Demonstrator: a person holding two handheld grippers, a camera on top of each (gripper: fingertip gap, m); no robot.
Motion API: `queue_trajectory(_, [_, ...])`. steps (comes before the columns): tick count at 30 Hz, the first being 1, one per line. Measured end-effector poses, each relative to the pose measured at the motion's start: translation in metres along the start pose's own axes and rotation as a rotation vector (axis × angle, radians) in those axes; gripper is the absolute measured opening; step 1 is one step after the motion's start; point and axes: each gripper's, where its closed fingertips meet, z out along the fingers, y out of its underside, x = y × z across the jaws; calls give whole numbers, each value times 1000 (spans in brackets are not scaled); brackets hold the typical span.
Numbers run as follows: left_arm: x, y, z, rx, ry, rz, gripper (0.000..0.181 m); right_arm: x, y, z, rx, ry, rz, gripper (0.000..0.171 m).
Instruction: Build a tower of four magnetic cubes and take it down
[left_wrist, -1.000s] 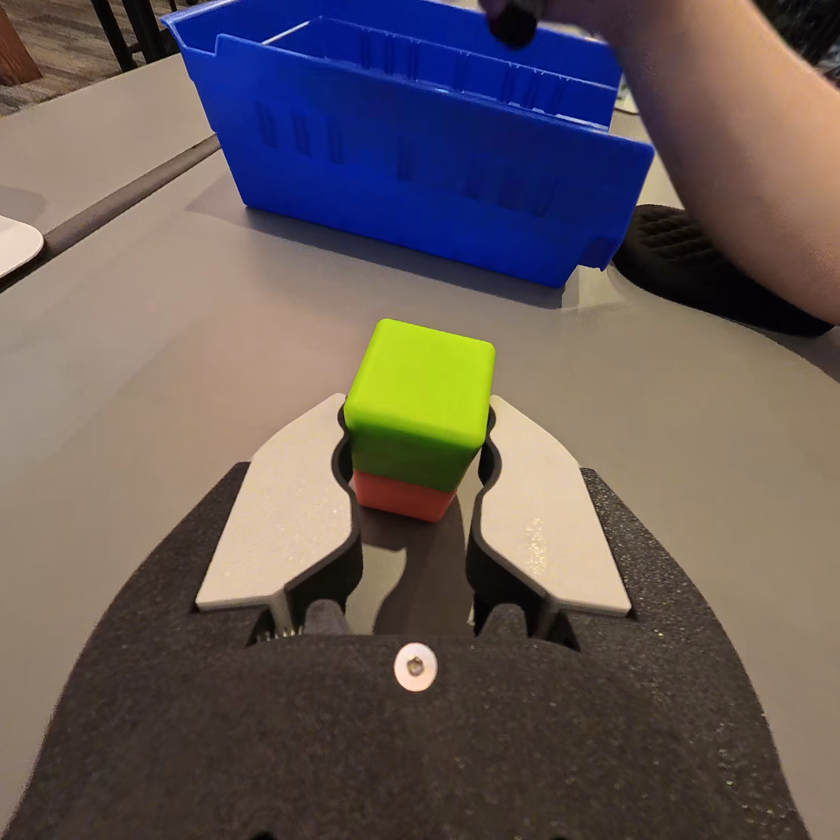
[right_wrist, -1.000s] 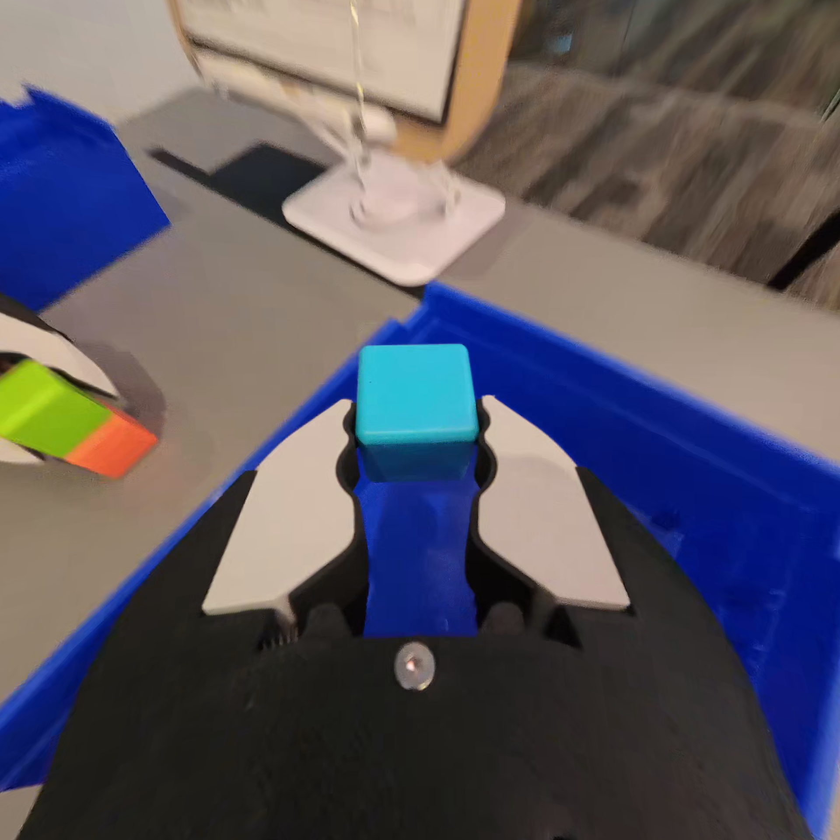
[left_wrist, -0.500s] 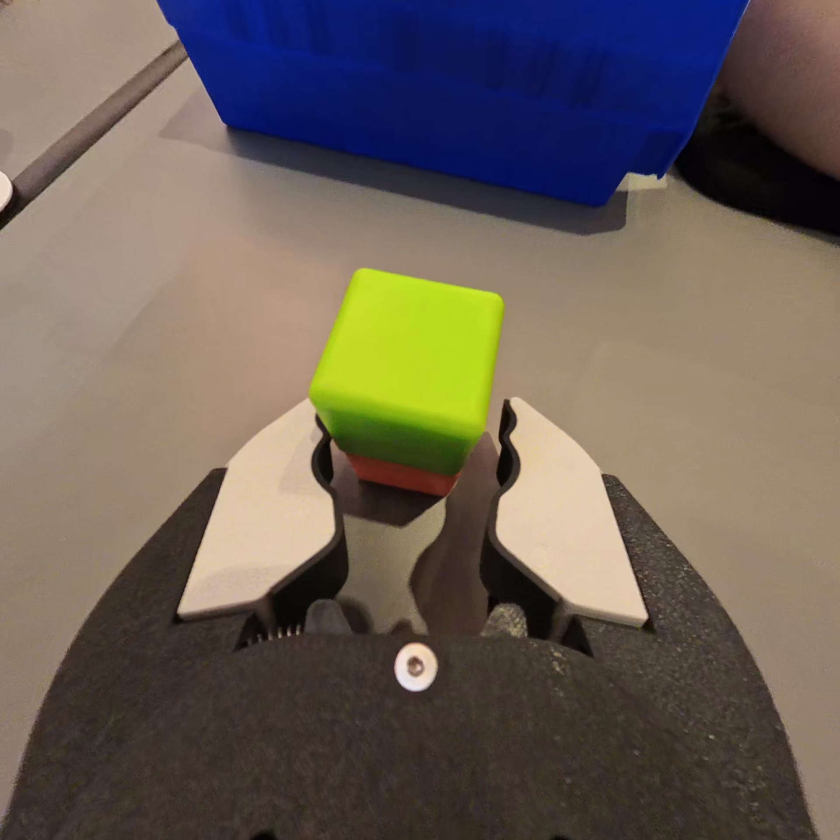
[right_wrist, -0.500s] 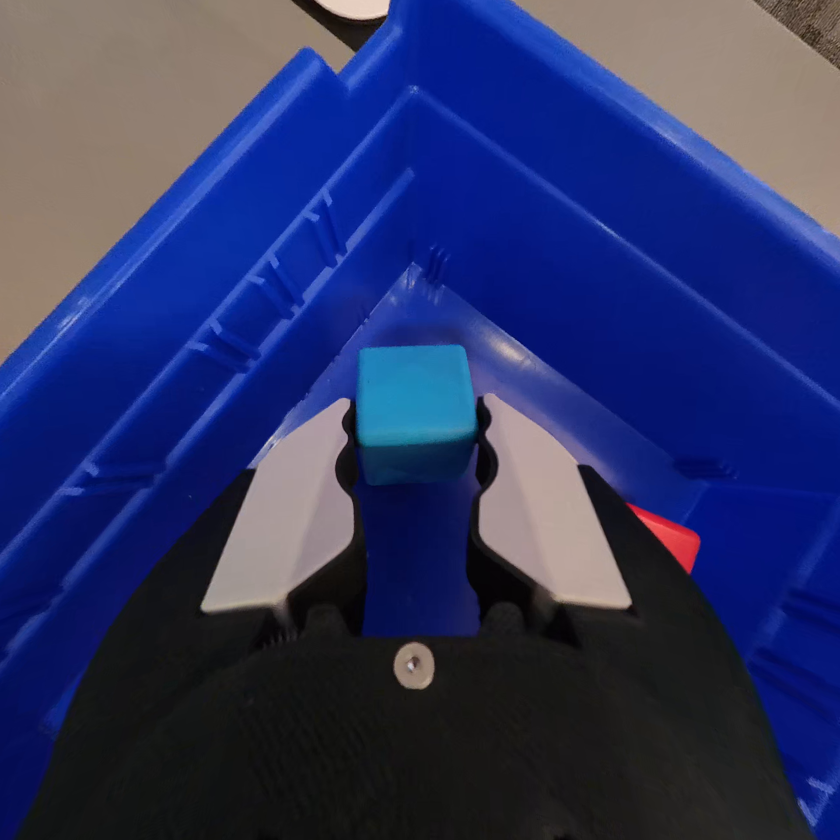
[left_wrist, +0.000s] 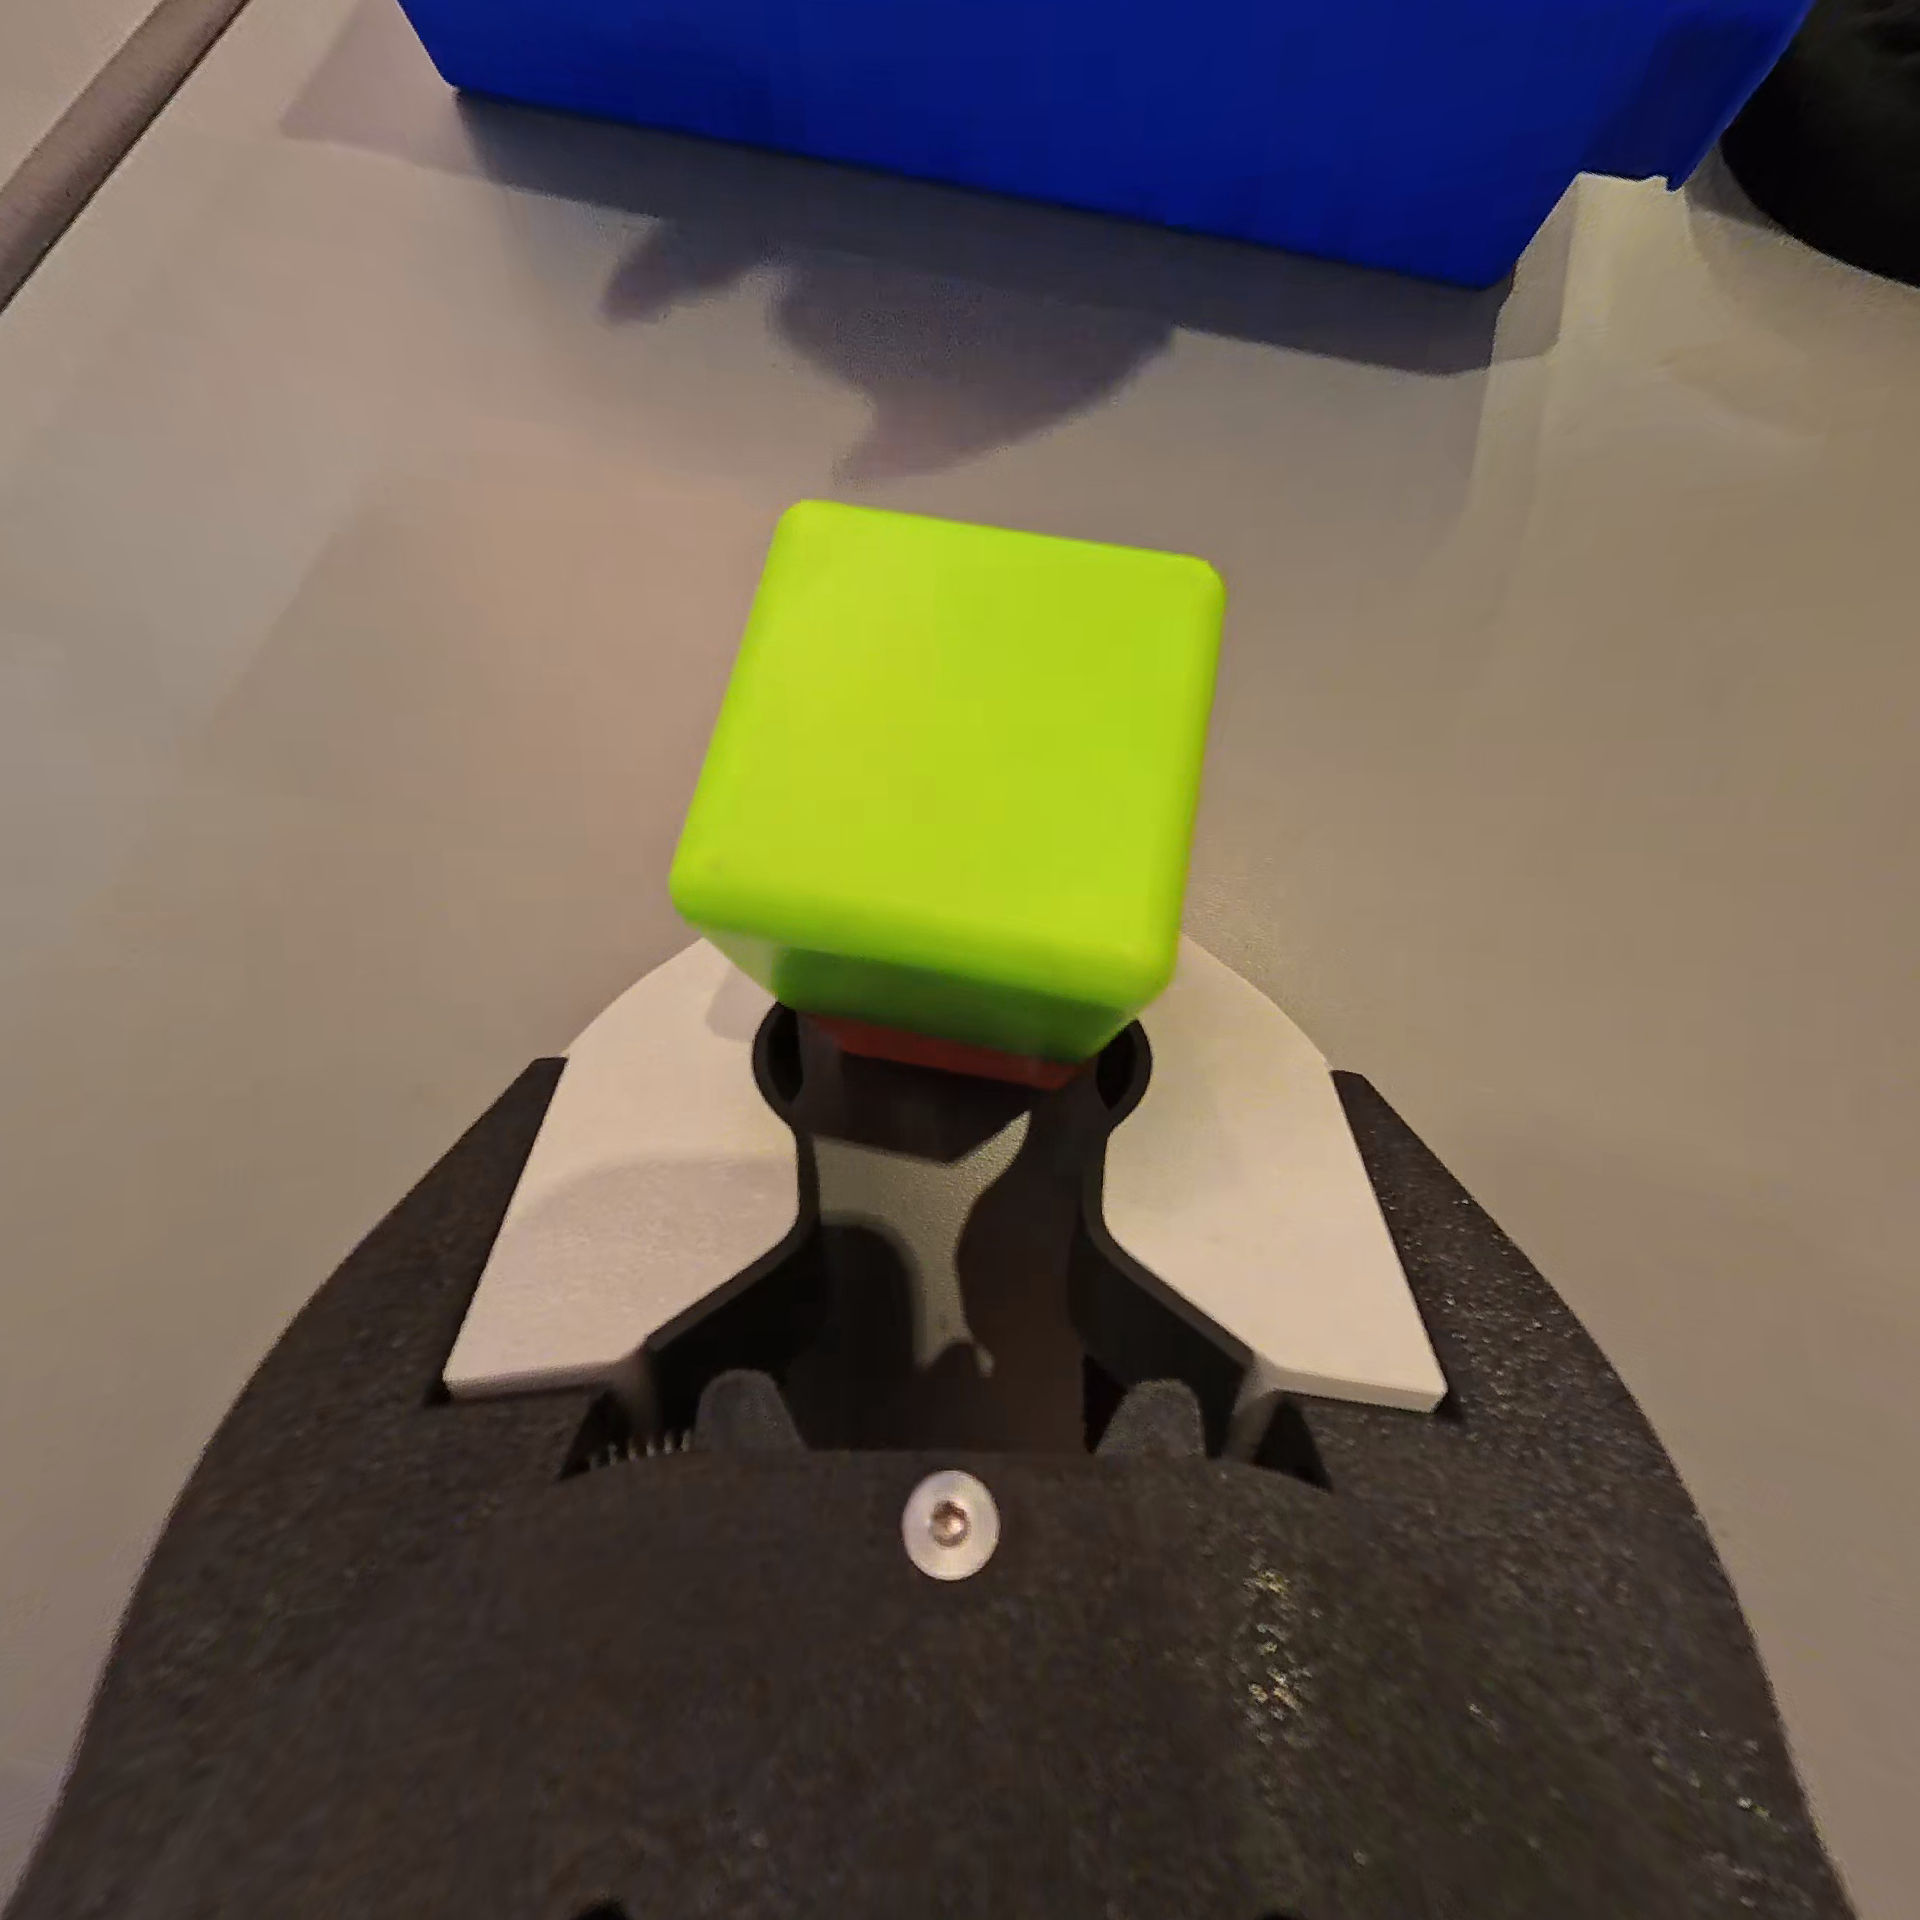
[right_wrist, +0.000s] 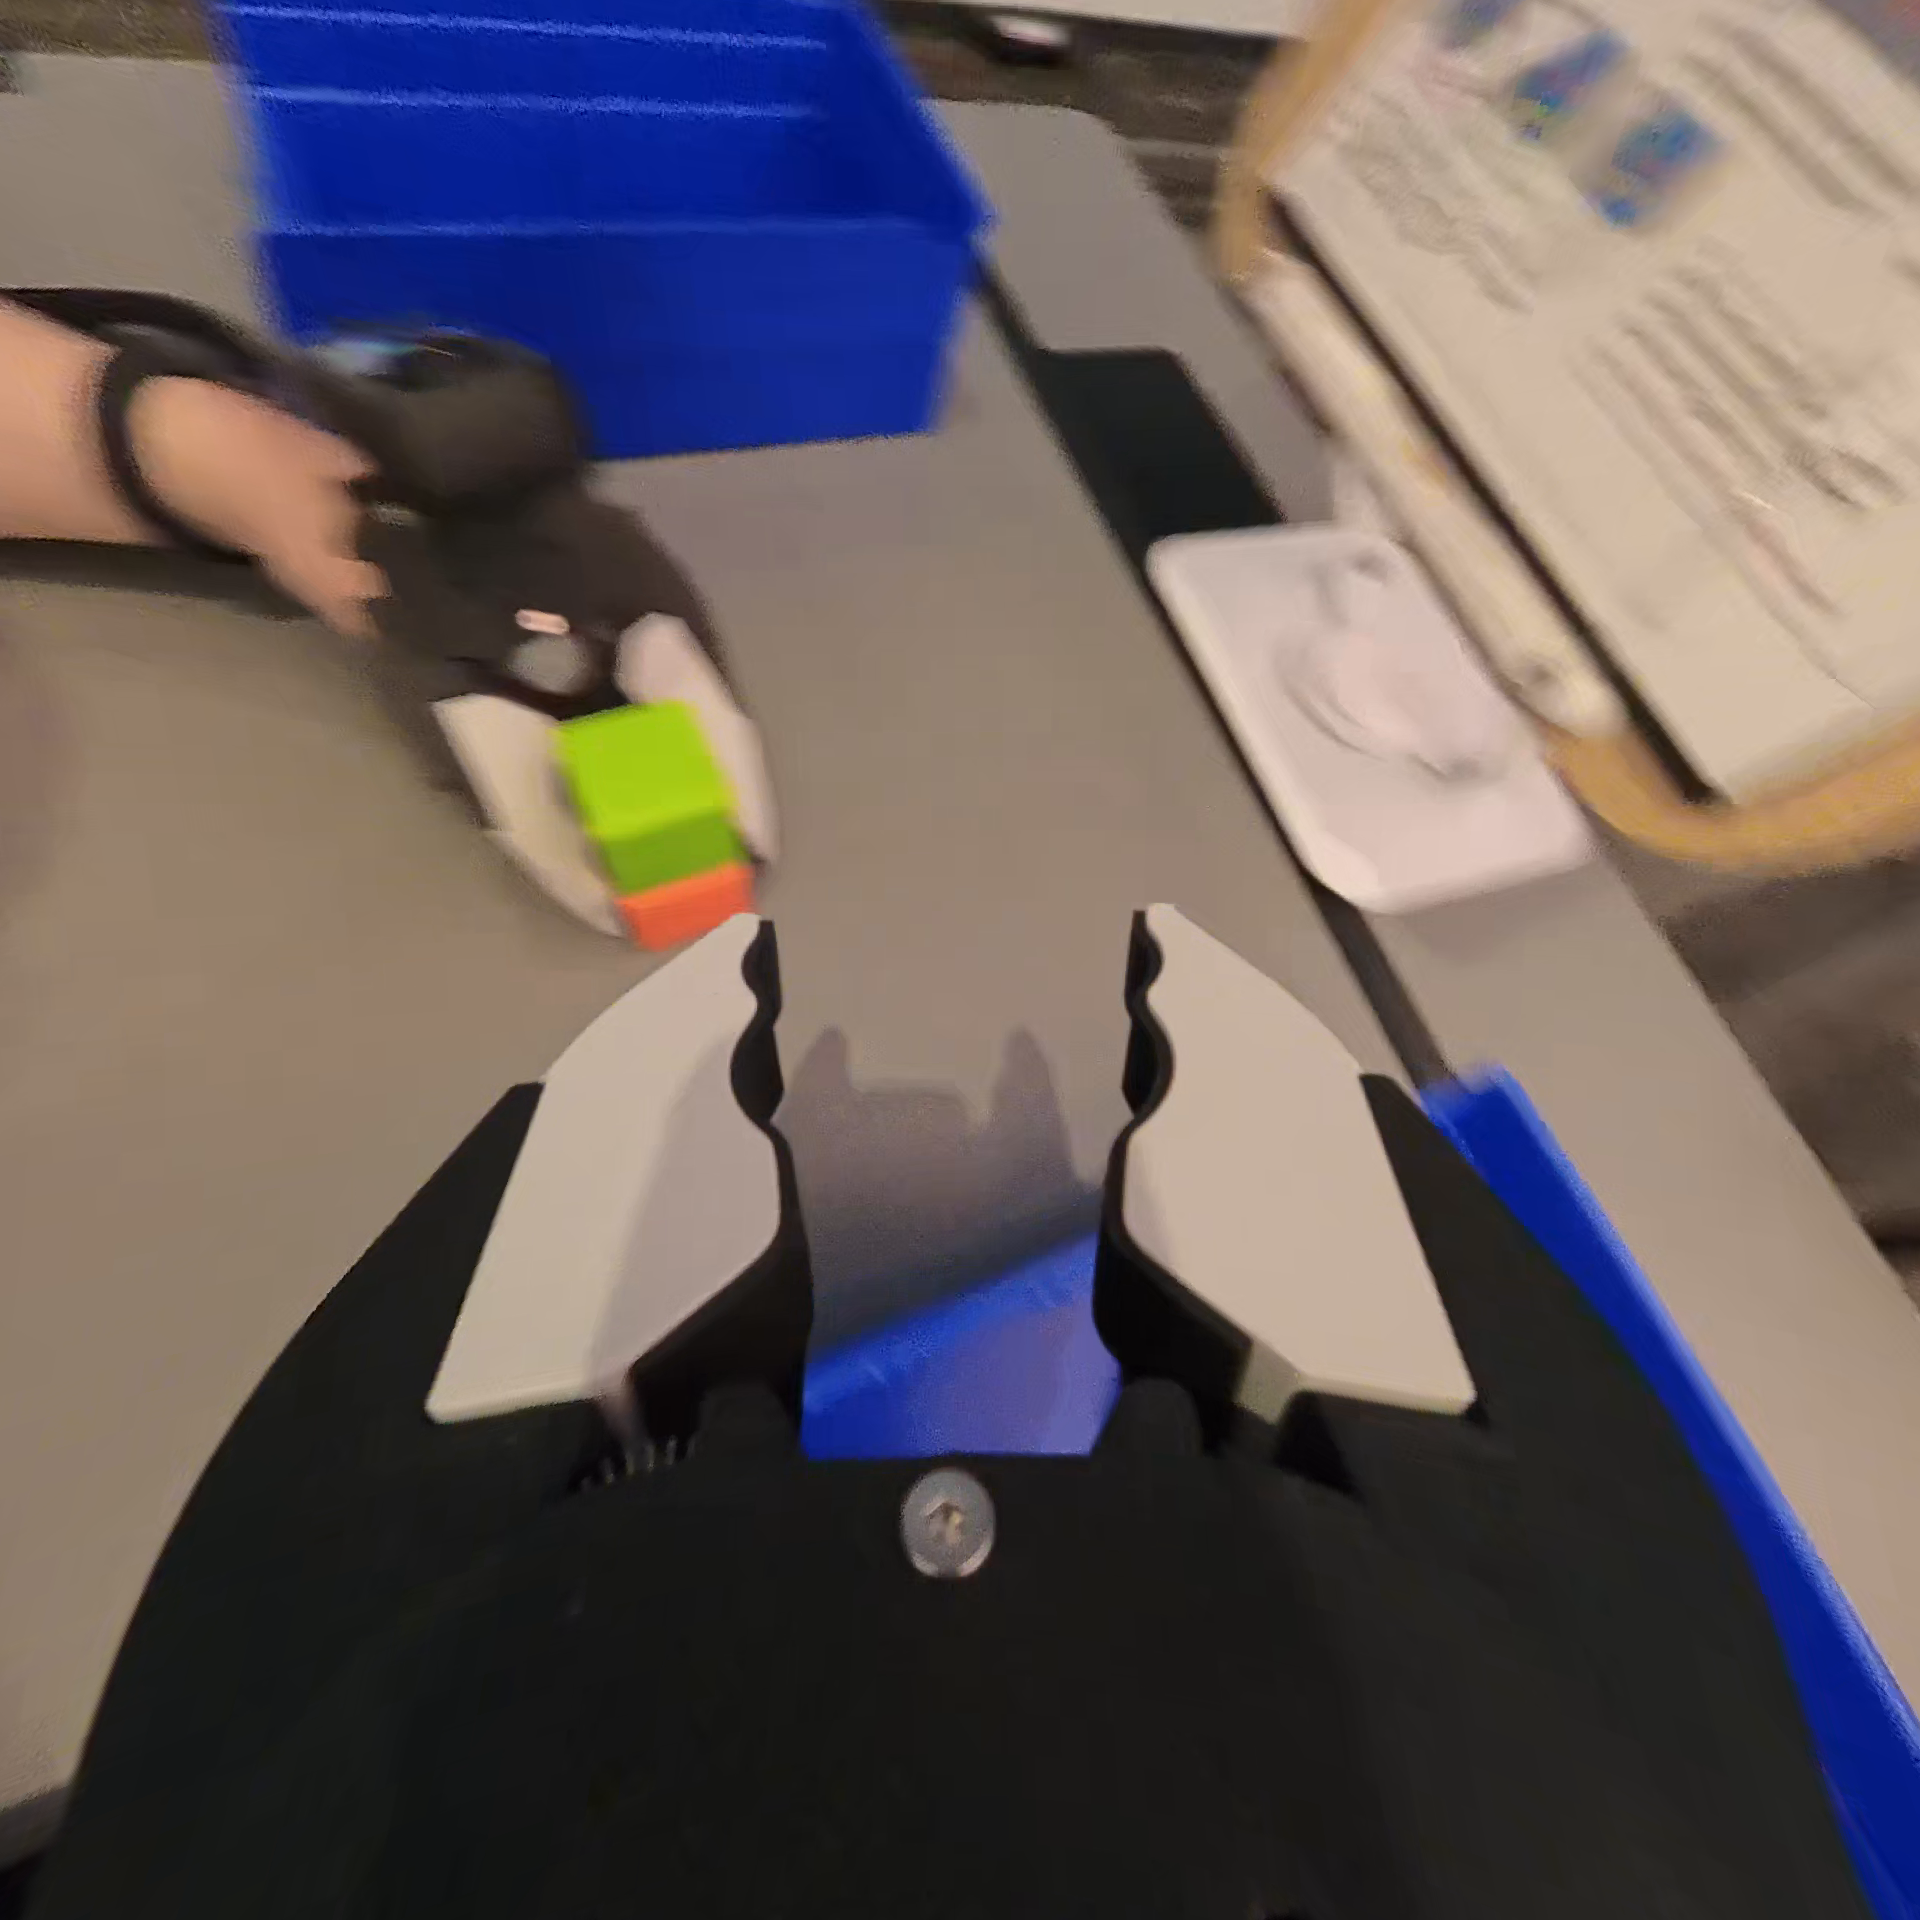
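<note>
On the grey table (left_wrist: 312, 727) stands a short stack of two cubes, the green cube (left_wrist: 951, 748) sitting square on the orange cube (right_wrist: 686, 906). From the left wrist view only a thin dark-red strip of the lower cube shows under the green one. The left gripper (left_wrist: 951, 1023) straddles the stack low down, its pale fingers (left_wrist: 665, 1174) on either side of the cubes; the green cube hides the tips, so I cannot tell whether they press the orange cube or stand just off it. A hand (right_wrist: 208, 468) holds that gripper from the left side of the right wrist view.

Beyond the stack, well apart from it, sits a blue bin (left_wrist: 1039, 94). The right gripper (right_wrist: 948, 925) hangs above the table with its jaws spread wide and nothing between them; beneath and to its right runs the edge of a second blue bin (right_wrist: 1662, 1455). Farther right a white stand (right_wrist: 1351, 717) carries a tilted board in a wooden frame (right_wrist: 1621, 353), all blurred.
</note>
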Motion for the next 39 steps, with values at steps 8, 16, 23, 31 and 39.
queue_trajectory(8, [6,0,0,2,28,43,54,-98,-8,79,-106,-351,-155,63])
queue_trajectory(16, [8,0,0,1,40,41,54,-120,21,114,-246,-417,-173,55])
queue_trajectory(23, [8,0,0,1,59,44,54,-118,22,118,-254,-410,-168,49])
queue_trajectory(31, [8,1,0,-1,61,48,54,-96,-4,76,-135,-377,-102,50])
queue_trajectory(39, [8,1,-1,-1,64,47,55,-22,63,-39,-258,-141,21,50])
